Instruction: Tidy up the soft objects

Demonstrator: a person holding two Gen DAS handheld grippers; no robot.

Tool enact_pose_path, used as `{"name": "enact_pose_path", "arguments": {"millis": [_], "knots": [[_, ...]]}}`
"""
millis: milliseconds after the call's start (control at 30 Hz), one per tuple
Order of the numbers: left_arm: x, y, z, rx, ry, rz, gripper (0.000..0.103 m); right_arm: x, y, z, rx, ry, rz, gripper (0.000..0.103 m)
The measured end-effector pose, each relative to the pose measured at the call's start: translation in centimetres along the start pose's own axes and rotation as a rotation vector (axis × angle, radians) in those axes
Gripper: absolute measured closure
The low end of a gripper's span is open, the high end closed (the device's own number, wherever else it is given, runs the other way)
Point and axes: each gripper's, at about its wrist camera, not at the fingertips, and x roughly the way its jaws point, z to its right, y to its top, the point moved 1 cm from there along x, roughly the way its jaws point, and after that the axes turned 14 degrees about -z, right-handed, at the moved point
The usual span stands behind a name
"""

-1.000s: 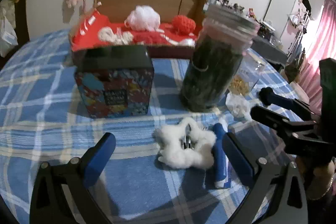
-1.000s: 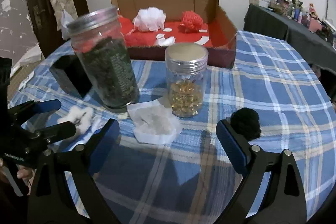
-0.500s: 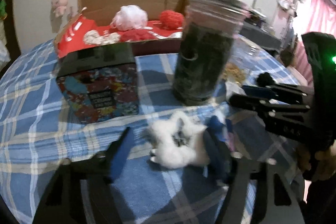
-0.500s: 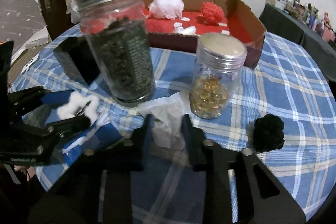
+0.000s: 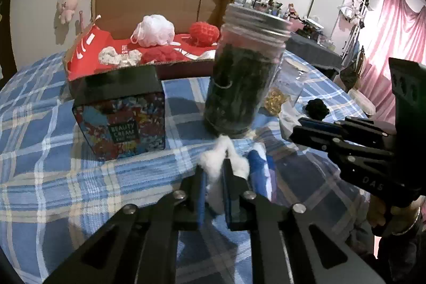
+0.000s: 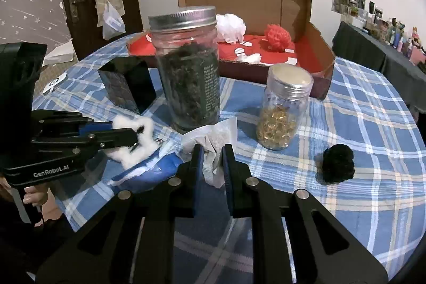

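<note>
**Both claws have their soft pieces pinched, ready to lift**

The pick-up step looks just finished. The left claw (image 5: 213, 177) is closed narrow on a white fluffy tuft (image 5: 217, 163) in the lower middle of its own view, with fluff bulging out above and to either side of the pads. The right claw (image 6: 213, 164) is likewise clamped on a crumpled white tissue (image 6: 213, 136) in the lower middle of the right wrist view, and the paper fans up and out beyond the tips.

The tuft lies low over the checked table (image 5: 53, 177) just in front of the tall jar of dark leaves (image 5: 242, 76), beside a blue cloth (image 5: 257, 167). Pinched, it has no clear long axis; its loose peak points away from the camera, toward the jar. I cannot tell whether it is clear of the table yet. The tissue is squeezed into an upright wad, its long axis running roughly up the frame, just in front of the same jar and left of the small jar of golden capsules (image 6: 283, 108).

As I judge it, the next move is to lift both pieces clear and carry them over the jars to the cardboard box (image 6: 306, 17) at the upper centre, where a white puff (image 6: 230, 27) and a red puff (image 6: 277, 37) already sit. The tall jar stands right in the path, so the lift needs height before going forward. A black pom-pom (image 6: 335, 164) at the right is not yet picked up.
</note>
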Motion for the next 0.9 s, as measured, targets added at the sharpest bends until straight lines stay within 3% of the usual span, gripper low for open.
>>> {"name": "enact_pose_path", "arguments": {"millis": [200,300,367,433,533,667,700,733,900], "knots": [[-0.7,0.0,-0.9,-0.008,0.045,0.009,0.092,-0.2,-0.4,0.2,0.006,0.022,-0.009,0.089],[-0.8,-0.3,-2.2,-0.018,0.062,-0.008,0.086,0.1,-1.0,0.4,0.011,0.02,-0.031,0.089],[-0.5,-0.6,-2.6,-0.016,0.083,-0.019,0.07,0.7,-1.4,0.2,0.0,-0.011,-0.044,0.089],[-0.3,-1.0,-2.6,-0.006,0.123,-0.015,0.044,1.1,-1.7,0.0,-0.009,-0.029,-0.052,0.088],[-0.4,-1.3,-2.3,0.011,0.119,-0.002,0.035,1.1,-1.9,-0.3,-0.027,-0.062,-0.038,0.086],[-0.5,-1.3,-1.5,0.037,0.136,0.009,0.028,1.2,-2.2,-0.4,-0.03,-0.09,-0.032,0.067],[-0.5,-1.3,-1.4,0.044,0.142,0.011,0.027,1.3,-2.3,-0.3,-0.024,-0.088,-0.032,0.047],[-0.5,-1.3,-1.2,0.049,0.146,0.013,0.026,1.2,-2.4,-0.2,-0.017,-0.081,-0.025,0.039],[0.2,-0.7,-0.9,0.06,0.17,-0.003,0.026,1.3,-2.4,0.0,-0.014,-0.1,-0.012,0.039]]}}
